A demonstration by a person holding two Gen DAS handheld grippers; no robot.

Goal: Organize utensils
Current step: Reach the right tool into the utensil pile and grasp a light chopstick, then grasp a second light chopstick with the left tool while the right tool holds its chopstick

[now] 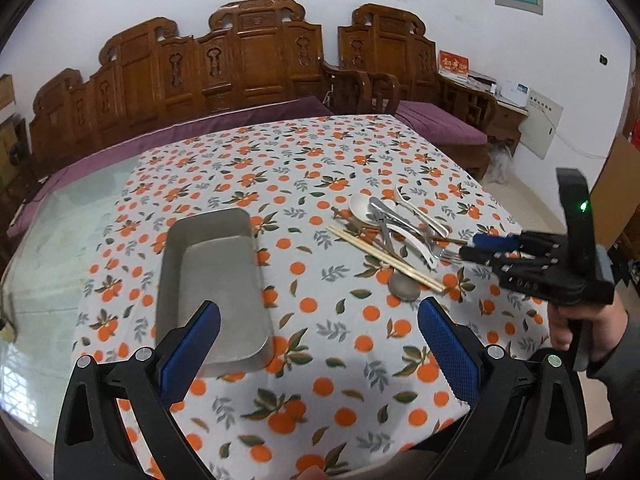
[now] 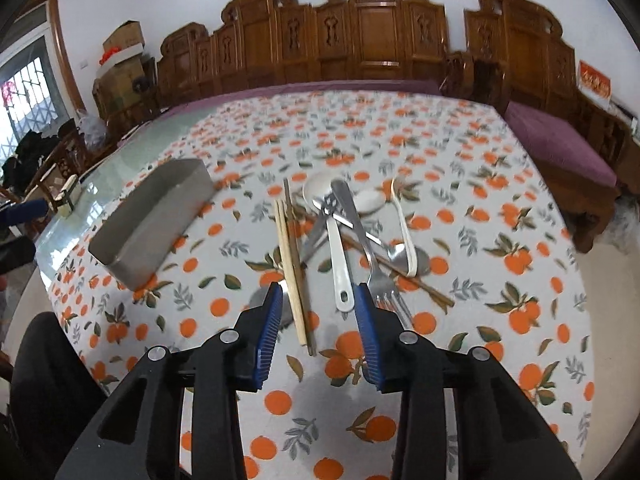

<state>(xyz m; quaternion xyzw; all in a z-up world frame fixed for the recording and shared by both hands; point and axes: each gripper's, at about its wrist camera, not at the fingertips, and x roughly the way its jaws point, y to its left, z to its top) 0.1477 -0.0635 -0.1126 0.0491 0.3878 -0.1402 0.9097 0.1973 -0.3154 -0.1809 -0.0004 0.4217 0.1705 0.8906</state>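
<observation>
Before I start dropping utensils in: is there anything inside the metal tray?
The tray looks empty in the left wrist view: only its bare metal floor shows. Its near corner is covered by the left gripper's finger.

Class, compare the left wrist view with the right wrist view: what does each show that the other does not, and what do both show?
Only the left wrist view shows the inside of the metal tray, which is empty, the whole right gripper from outside at the utensil pile, and the hand holding it.
Only the right wrist view shows the light chopsticks and white spoon handle lying between the right gripper's open fingers, plus a window at far left.
Both show the tray, the utensil pile, the orange-print tablecloth and the carved wooden bench.
</observation>
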